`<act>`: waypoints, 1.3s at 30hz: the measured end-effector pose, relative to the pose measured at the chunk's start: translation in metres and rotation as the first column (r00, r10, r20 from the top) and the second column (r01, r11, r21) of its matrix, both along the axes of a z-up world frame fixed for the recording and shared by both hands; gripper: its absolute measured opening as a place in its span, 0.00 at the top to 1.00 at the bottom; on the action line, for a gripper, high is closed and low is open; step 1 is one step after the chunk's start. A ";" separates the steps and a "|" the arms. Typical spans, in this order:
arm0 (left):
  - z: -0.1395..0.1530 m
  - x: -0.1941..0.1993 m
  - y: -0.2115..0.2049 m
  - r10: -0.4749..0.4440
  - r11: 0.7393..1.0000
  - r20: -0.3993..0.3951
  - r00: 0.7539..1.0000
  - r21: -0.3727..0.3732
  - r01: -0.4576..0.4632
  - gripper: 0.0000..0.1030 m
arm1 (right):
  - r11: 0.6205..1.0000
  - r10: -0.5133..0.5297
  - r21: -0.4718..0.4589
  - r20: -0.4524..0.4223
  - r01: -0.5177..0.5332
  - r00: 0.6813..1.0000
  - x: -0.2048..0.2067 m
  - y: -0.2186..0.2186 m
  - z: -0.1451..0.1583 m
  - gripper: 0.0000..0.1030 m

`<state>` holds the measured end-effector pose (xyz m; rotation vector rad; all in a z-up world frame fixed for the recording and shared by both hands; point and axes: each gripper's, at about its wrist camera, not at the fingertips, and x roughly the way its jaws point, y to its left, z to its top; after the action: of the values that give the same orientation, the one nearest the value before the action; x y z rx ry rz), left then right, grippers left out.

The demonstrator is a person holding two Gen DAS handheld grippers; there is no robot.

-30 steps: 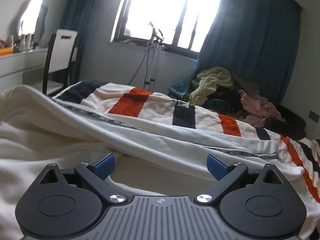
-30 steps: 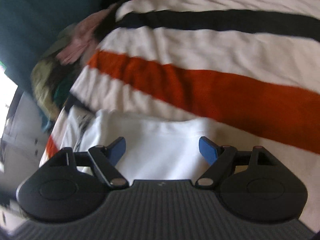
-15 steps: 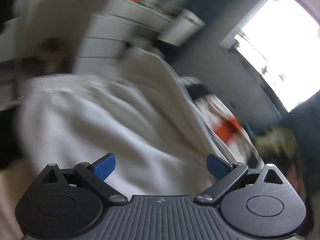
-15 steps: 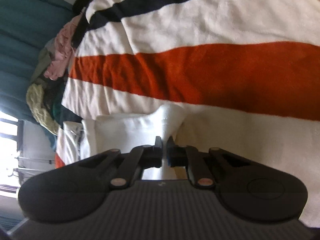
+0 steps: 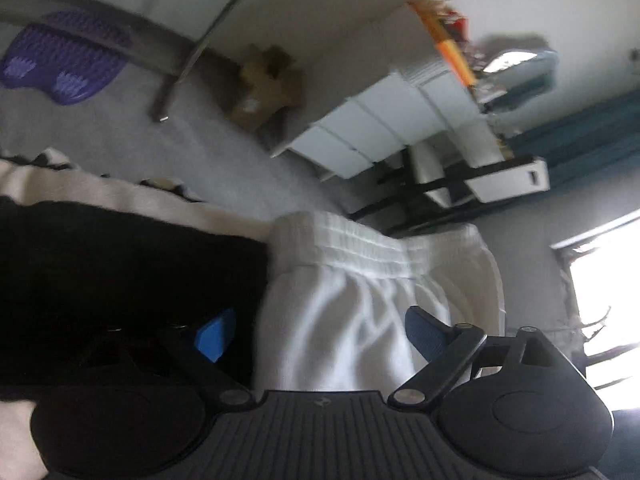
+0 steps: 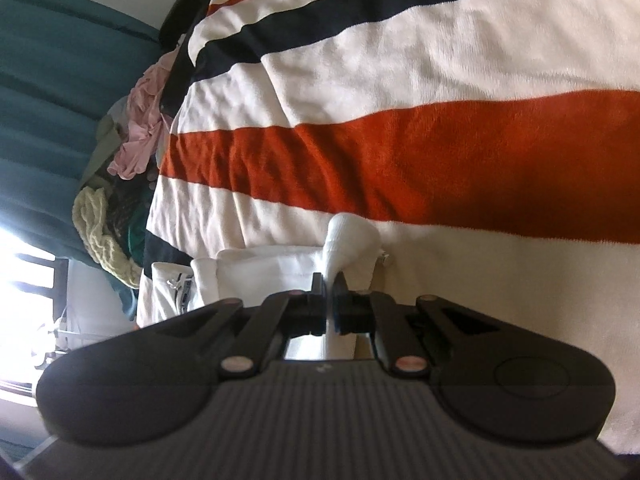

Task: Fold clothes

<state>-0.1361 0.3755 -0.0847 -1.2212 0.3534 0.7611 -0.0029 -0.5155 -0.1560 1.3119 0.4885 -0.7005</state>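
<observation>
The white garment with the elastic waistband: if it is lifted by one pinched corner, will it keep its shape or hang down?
It will probably hang limp: where the right gripper pinches the white garment, the cloth bunches into a soft peak. The waistband gathers into loose folds, so it likely sags and drags along the striped blanket. It seems light for its size.

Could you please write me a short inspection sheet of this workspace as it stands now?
Surface: striped white, black and orange blanket over the bed.
Job's things: white elastic-waist garment lying on it.
Clutter: heap of pink and yellow clothes at the far end.
Grippers: right tool shut on a fold of the garment; left tool closing, garment between its pads, not pinched.
Cables: nothing seen.
Surroundings: white drawer unit, teal curtain, window.
</observation>
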 end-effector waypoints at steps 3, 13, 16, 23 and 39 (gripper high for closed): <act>0.004 0.006 -0.010 -0.074 0.997 0.056 0.996 0.035 0.073 0.38 | 1.000 0.006 -0.012 0.023 -0.006 1.000 0.001 0.001 0.003 0.94; -0.016 0.012 -0.013 -0.066 0.995 0.009 0.998 -0.078 0.066 0.68 | 1.000 0.020 -0.002 -0.008 -0.020 1.000 0.004 -0.003 -0.002 0.94; -0.011 0.017 -0.018 -0.072 0.997 0.008 0.997 -0.029 0.072 0.86 | 1.000 0.018 -0.009 0.007 -0.018 1.000 0.001 -0.001 0.001 0.94; 0.018 0.013 -0.030 -0.074 0.994 0.111 0.991 0.086 0.064 0.93 | 0.992 0.035 -0.126 0.091 -0.024 0.995 -0.009 0.006 0.030 0.95; 0.099 0.174 -0.021 -0.157 0.957 0.202 0.967 0.271 0.099 0.93 | 0.917 0.181 -0.386 0.185 -0.098 0.966 0.155 0.023 0.110 0.95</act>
<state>0.0377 0.3542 0.0143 -1.0124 0.1417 0.5328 0.1521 -0.4928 -0.0459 0.9662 0.2507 -0.4926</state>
